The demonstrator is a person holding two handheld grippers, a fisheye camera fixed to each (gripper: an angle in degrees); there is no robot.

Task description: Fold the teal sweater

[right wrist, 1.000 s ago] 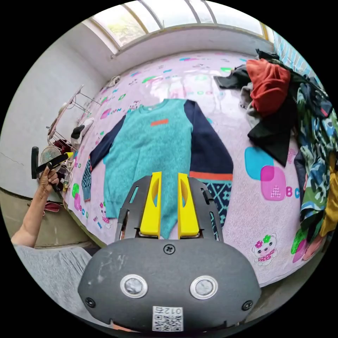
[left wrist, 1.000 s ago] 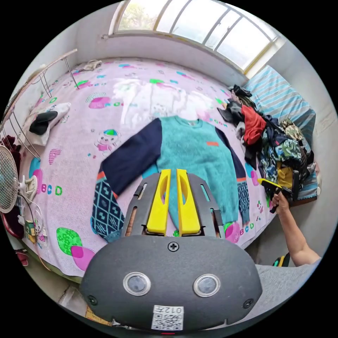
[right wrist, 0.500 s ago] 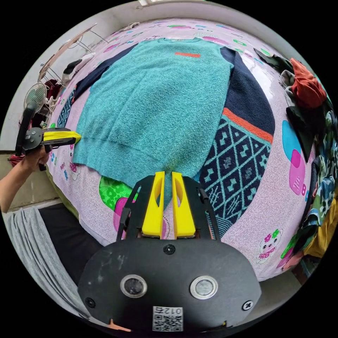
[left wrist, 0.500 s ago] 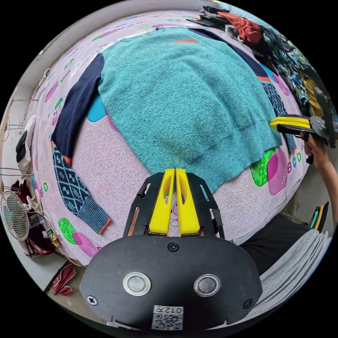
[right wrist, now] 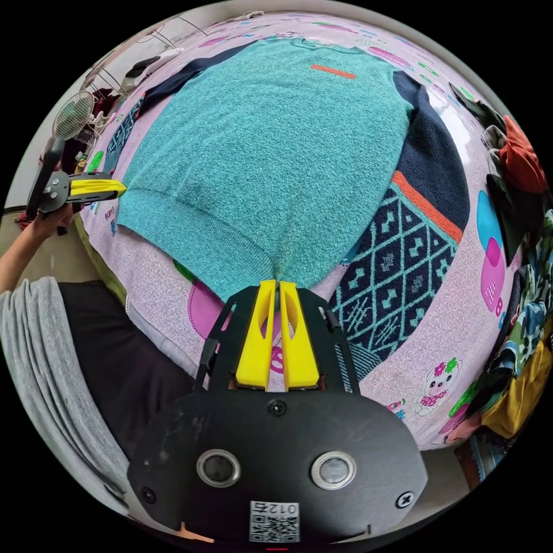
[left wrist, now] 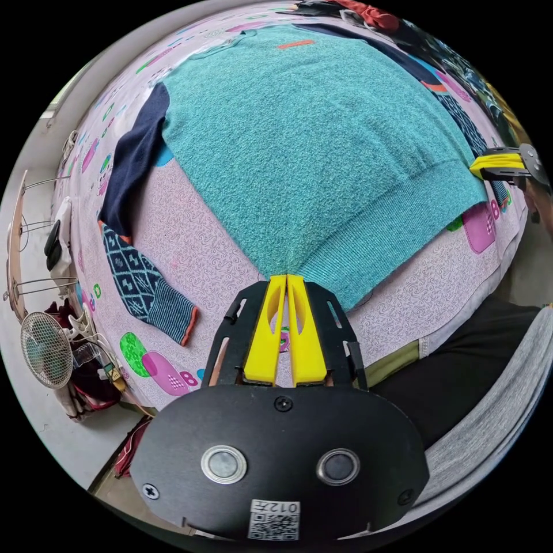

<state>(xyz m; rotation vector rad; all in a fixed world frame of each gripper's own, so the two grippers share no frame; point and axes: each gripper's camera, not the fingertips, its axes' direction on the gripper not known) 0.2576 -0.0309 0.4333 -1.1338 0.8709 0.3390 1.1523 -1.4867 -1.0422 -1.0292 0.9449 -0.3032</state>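
Note:
The teal sweater (left wrist: 322,132) lies flat, front up, on the pink bed sheet (left wrist: 190,242), with its navy sleeves and patterned cuffs spread to both sides. My left gripper (left wrist: 286,277) is at the hem's left corner, jaws closed on the edge, where the knit puckers toward the tips. My right gripper (right wrist: 276,283) pinches the hem's right corner of the sweater (right wrist: 271,144) the same way. The right gripper (left wrist: 475,167) also shows at the far hem corner in the left gripper view. The left gripper (right wrist: 118,187) shows likewise in the right gripper view.
A pile of mixed clothes (right wrist: 518,167) sits at the bed's right side. A small fan (left wrist: 45,348) and a wire rack (left wrist: 23,230) stand left of the bed. The person's grey top (right wrist: 34,345) and dark trousers (right wrist: 121,351) press against the bed's near edge.
Both grippers have come down from high above the bed to the sweater's hem corners. Their jaws have closed on the hem edge.

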